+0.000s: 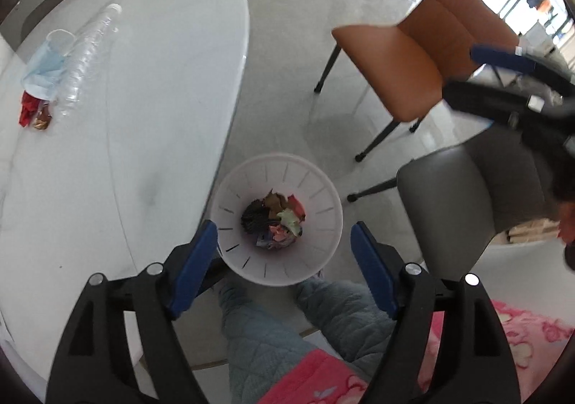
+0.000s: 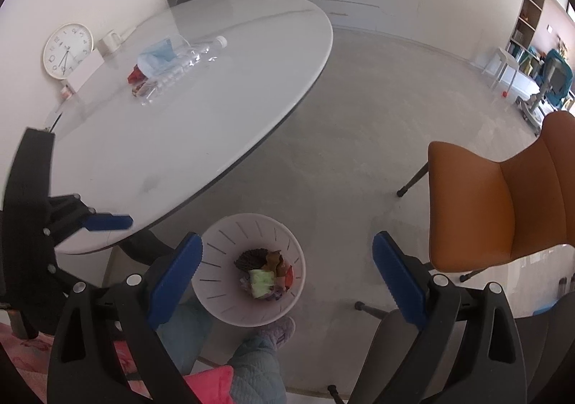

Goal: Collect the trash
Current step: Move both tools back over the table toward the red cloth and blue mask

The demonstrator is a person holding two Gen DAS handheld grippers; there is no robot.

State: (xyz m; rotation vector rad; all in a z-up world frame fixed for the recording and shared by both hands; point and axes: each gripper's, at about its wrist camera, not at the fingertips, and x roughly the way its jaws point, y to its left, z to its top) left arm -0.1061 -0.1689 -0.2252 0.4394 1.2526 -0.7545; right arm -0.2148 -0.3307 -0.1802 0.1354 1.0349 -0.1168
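A white slotted bin (image 1: 323, 188) (image 2: 222, 235) stands on the floor beside the oval white table (image 1: 143, 116) (image 2: 179, 134). Crumpled trash (image 1: 275, 221) (image 2: 266, 271) lies at its bottom. My left gripper (image 1: 284, 228) hangs open right above the bin with nothing between its fingers. Above the same bin, my right gripper (image 2: 287, 238) is open too and holds nothing. On the table lie a clear plastic bottle (image 1: 86, 52) (image 2: 183, 63), a blue face mask (image 1: 43, 70) (image 2: 158, 55) and a red wrapper (image 1: 28, 109) (image 2: 136, 73).
An orange chair (image 1: 413, 59) (image 2: 503, 195) and a grey chair (image 1: 467, 188) stand to the right of the bin. A person's quilted trouser legs (image 1: 269, 332) are just behind it. A clock (image 2: 68, 50) and a mug (image 2: 109, 41) sit at the table's far side.
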